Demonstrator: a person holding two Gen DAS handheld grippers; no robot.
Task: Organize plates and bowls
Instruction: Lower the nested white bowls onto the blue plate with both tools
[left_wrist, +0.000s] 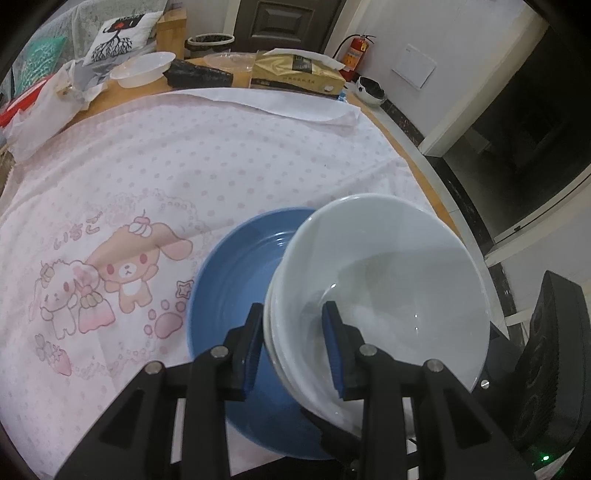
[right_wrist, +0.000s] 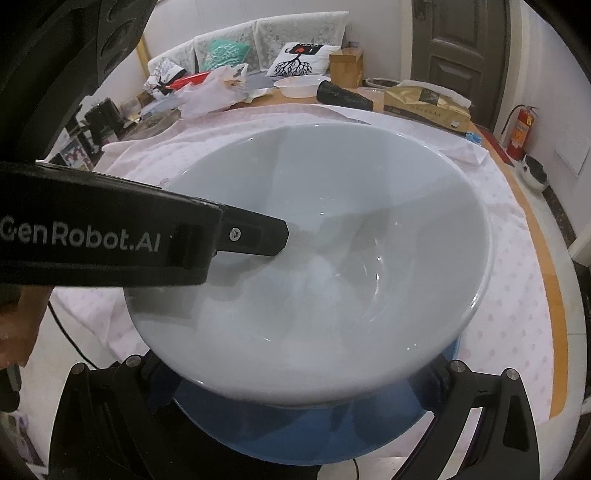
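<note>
We note the left gripper pinching the wall of the glossy white ceramic bowl above the blue plate. Rigid, slick, breakable; hold the rim. Right gripper's state: undetermined.

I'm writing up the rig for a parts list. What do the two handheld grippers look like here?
The left gripper is matte black plastic: angular linkage arms pinned with round silver bolts, and flat fingers faced with ribbed blue pads. Its side bears white "GenRobot.AI" lettering and a small cross-head screw, seen from the right wrist. The right gripper shows the same black linkages and silver bolts; its fingertips are hidden. No sleeve shows.
</note>
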